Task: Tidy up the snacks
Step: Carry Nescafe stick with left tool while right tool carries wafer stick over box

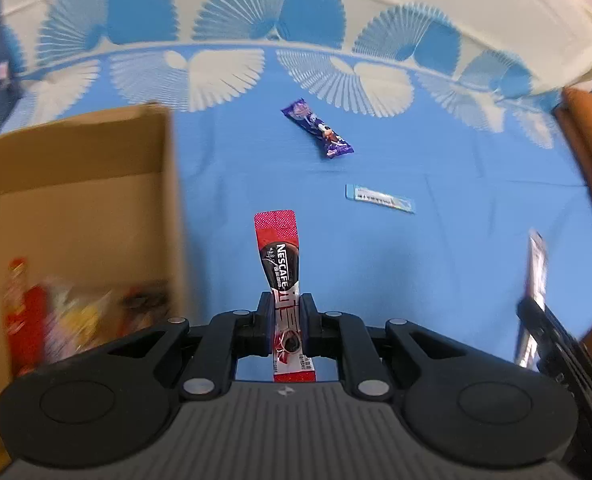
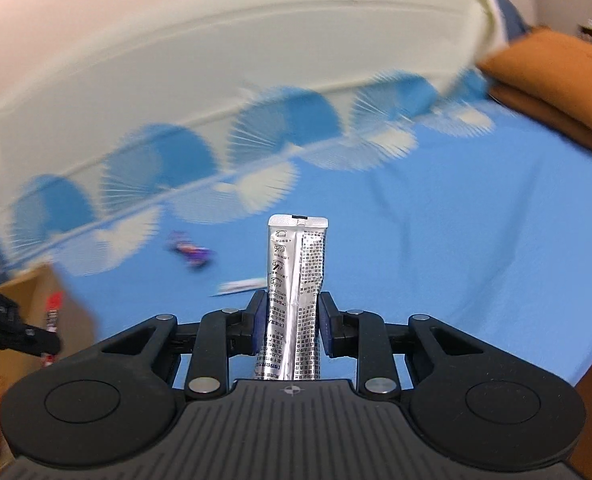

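Left gripper [image 1: 287,322] fingers clamped on red Nescafe coffee stick [image 1: 279,256], long end pointing forward, brown cardboard box [image 1: 76,184] just beside. Right gripper [image 2: 292,322] fingers clamped on silver foil stick packet [image 2: 298,264], farther from box, over blue bed sheet [image 2: 476,248].

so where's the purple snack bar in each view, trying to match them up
Left wrist view: the purple snack bar lies upper centre on the blue sheet, beyond the tongs.
Right wrist view: purple snack bar, blurred, left of centre, above and left of the tongs.
Shared landmark: the cardboard box, left in both.
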A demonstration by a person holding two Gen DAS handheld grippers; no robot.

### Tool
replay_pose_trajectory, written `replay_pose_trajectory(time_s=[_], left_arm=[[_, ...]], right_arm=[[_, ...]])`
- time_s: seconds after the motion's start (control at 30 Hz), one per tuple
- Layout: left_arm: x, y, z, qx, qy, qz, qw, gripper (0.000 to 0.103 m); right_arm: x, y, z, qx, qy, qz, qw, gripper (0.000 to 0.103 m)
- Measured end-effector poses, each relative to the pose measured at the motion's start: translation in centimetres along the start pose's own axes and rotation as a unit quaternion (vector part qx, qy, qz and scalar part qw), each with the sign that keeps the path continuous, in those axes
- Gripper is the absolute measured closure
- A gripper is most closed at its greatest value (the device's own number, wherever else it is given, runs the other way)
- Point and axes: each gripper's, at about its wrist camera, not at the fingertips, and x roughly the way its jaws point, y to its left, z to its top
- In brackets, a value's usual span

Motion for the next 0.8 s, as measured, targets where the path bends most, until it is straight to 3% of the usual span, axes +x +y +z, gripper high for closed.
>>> replay_pose_trajectory(time_s=[0.2,0.43,0.57,0.8], left_arm=[[-9.1,4.0,-6.3,-0.006,-0.051,0.029,0.9983,0.089],[-16.3,9.8,-13.9,-0.044,-0.087,0.068,0.9929,0.089],[-18.6,12.2,-17.5,-0.07,-0.102,0.073,0.9896,0.089],[-20.9,14.0,-21.2,-0.09,-0.132,0.058,0.9855,0.089]], right_arm=[[-8.2,6.4,-1.5,-0.058,0.001,0.106,0.993,0.074],[-14.6,13.0,-5.3,-0.124,0.037,0.207,0.97,0.074],[-16.9,15.1,-6.7,-0.166,0.044,0.226,0.959,0.074],[-20.3,16.9,-7.7,-0.202,0.022,0.219,0.954,0.074]])
